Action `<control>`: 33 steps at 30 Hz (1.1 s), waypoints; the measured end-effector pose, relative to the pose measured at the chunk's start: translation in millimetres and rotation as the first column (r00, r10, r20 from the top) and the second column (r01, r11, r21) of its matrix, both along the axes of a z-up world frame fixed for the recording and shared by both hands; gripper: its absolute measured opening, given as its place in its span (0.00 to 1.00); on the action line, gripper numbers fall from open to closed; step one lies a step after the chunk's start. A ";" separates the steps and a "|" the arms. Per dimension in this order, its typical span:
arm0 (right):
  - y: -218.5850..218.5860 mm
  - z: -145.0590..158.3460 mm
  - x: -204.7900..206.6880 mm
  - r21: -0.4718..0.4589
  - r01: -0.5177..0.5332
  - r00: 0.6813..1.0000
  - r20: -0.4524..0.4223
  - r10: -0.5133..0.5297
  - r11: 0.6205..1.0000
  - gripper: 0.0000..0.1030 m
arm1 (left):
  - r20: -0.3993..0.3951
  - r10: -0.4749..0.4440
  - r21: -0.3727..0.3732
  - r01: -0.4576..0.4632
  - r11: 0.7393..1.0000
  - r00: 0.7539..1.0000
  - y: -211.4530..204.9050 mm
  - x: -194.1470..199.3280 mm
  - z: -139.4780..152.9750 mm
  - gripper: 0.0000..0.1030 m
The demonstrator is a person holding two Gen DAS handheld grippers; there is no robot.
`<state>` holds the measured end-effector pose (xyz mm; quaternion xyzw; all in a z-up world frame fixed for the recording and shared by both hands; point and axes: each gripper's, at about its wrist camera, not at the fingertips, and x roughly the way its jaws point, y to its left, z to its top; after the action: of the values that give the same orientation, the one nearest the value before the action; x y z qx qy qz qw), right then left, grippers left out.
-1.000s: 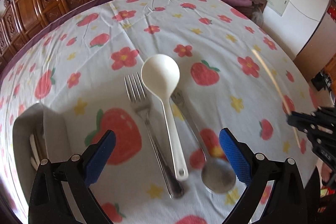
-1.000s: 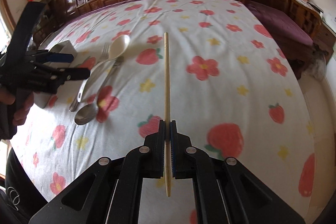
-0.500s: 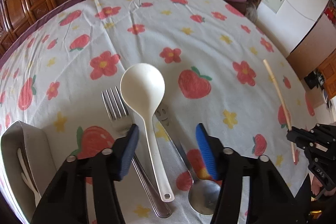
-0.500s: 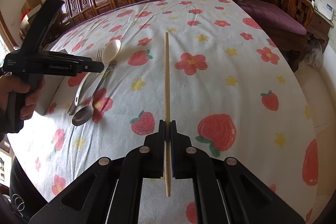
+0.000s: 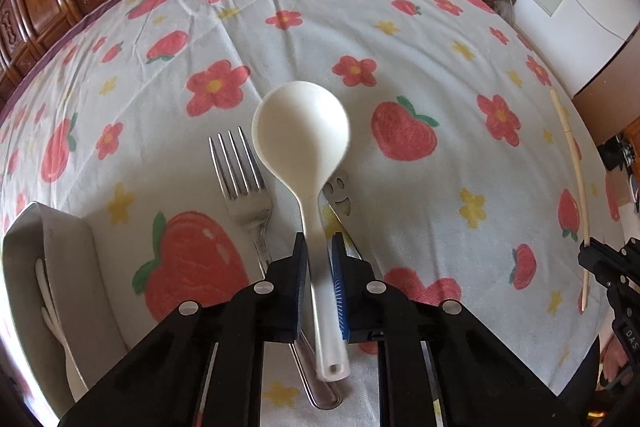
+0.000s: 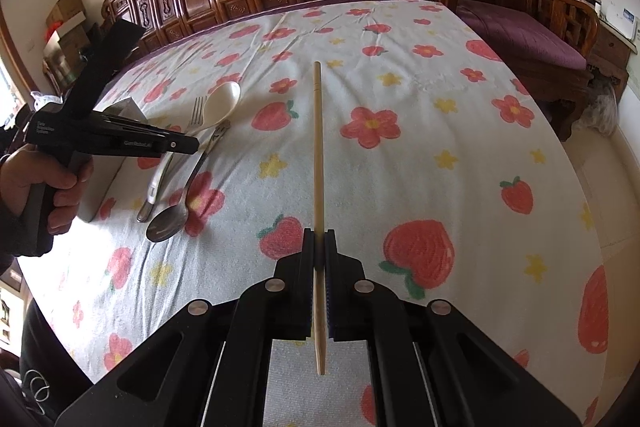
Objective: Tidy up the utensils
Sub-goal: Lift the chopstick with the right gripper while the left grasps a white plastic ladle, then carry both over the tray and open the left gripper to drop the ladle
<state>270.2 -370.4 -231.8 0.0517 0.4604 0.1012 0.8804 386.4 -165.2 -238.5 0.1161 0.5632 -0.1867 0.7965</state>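
- Left wrist view: the left gripper (image 5: 319, 247) is clamped on the handle of the white plastic spoon (image 5: 304, 139), its blue pads pressing both sides of the shaft; the round bowl points away from the camera.
- Left wrist view: a metal fork (image 5: 244, 183) lies on the strawberry-print tablecloth (image 5: 400, 27) just left of the spoon, and the cut-out handle of a metal spoon (image 5: 340, 195) shows just right of it.
- Left wrist view: a grey utensil tray (image 5: 24, 267) sits at the left edge with white utensils inside; at the far right the right gripper's black body carries a chopstick (image 5: 576, 167).
- Right wrist view: the right gripper (image 6: 319, 239) is closed on the chopstick (image 6: 318, 147), which runs straight ahead above the tablecloth (image 6: 440, 87).
- Right wrist view: at left a hand (image 6: 36, 187) holds the left gripper (image 6: 192, 145) over the fork (image 6: 196, 115), white plastic spoon (image 6: 224, 99) and metal spoon (image 6: 166, 225).
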 end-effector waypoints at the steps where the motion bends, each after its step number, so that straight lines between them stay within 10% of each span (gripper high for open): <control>1: -0.4 -0.2 0.1 0.003 0.001 1.000 -0.001 -0.001 1.000 0.06 | 0.009 -0.001 0.005 0.001 1.000 1.000 0.0 -1.4 2.1 0.08; 33: 40.7 47.6 -11.4 0.013 -0.102 0.990 0.094 0.100 0.995 0.06 | 0.222 0.025 -0.081 -0.008 0.997 0.975 36.9 -94.3 102.9 0.08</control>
<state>258.8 -329.7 -184.2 0.0315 0.4197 0.1522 0.8943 292.0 -128.3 -135.6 0.1000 0.4633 -0.1880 0.8602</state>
